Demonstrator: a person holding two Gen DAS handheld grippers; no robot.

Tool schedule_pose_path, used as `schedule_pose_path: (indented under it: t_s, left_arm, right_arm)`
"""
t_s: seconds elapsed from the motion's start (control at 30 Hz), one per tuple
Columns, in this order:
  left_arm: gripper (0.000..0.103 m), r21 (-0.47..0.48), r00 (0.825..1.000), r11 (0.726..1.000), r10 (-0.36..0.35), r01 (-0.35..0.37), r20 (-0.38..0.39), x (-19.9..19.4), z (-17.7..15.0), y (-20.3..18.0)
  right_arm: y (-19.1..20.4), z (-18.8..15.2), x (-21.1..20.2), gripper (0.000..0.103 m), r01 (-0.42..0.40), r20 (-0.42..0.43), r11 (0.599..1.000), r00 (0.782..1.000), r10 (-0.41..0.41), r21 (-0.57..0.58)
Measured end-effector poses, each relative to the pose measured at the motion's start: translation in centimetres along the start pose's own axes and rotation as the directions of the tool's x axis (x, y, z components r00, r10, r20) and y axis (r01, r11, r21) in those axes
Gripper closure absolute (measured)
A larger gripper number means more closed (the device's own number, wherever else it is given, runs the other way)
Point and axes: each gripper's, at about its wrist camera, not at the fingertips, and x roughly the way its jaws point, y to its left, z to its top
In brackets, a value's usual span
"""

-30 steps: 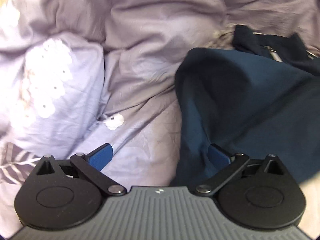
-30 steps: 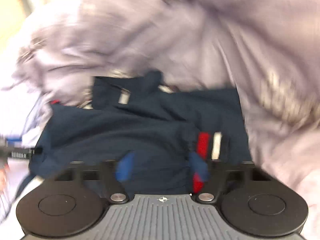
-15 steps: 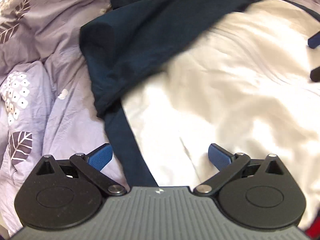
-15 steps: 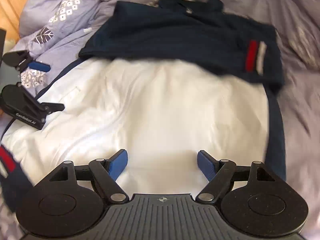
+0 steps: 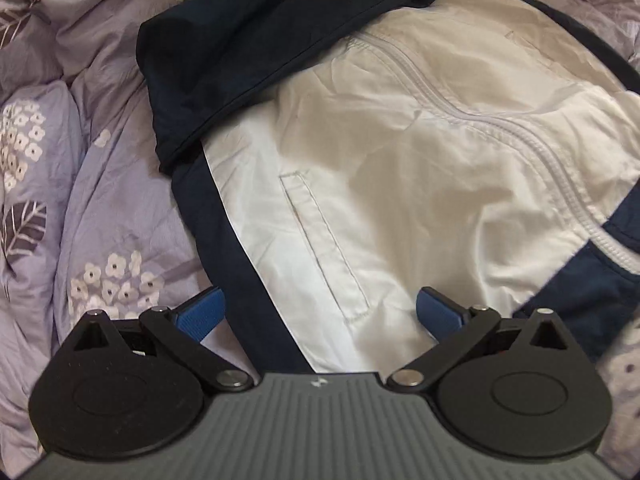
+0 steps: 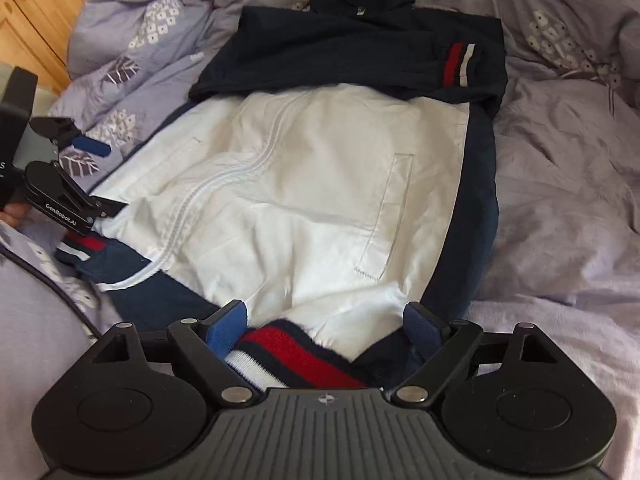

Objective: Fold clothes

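The jacket [image 5: 400, 160] runs off the left wrist view at the top and right, so its collar and far sleeve are cut off. In the right wrist view its hem [image 6: 296, 356] slips behind the right tongs [image 6: 324, 322]. The left tongs [image 6: 76, 172] are cropped by the left edge there.
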Motion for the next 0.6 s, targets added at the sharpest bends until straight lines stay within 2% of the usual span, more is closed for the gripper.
schedule_pose_path:
  t_s: [0.1,0.23,0.3,0.47,0.6]
  left_arm:
    - [0.0,-0.017,1.0,1.0,-0.025,0.025,0.007,-1.2,-0.2,0.0]
    - [0.0,0.06,1.0,0.998,0.008,-0.008,0.003,-2.0,-1.6,-1.3]
    - [0.0,0.075,1.0,0.997,-0.002,0.003,-0.016,-1.9,-2.2,-1.7]
    - [0.0,0.048,1.0,0.999,-0.02,0.021,-0.023,-2.7,-2.7,-1.0]
    - [0.0,-0.009,1.0,1.0,-0.029,0.029,-0.003,-2.9,-0.7,-0.8]
  right_arm:
    - [0.4,-0.3,-1.3,0.016,0.019,0.011,0.998,1.0,-0.018,-0.066]
    - [0.9,-0.9,-2.6,0.016,0.027,-0.002,0.99,1.0,-0.027,-0.141]
    - [1.1,-1.1,-2.8,0.016,0.033,0.002,0.986,0.999,-0.033,-0.161]
    - [1.5,-1.6,-3.0,0.016,0.016,-0.031,0.981,0.999,-0.023,-0.192]
    - [2.0,-1.1,-3.5,0.016,0.031,0.0,0.981,1.0,-0.031,-0.193]
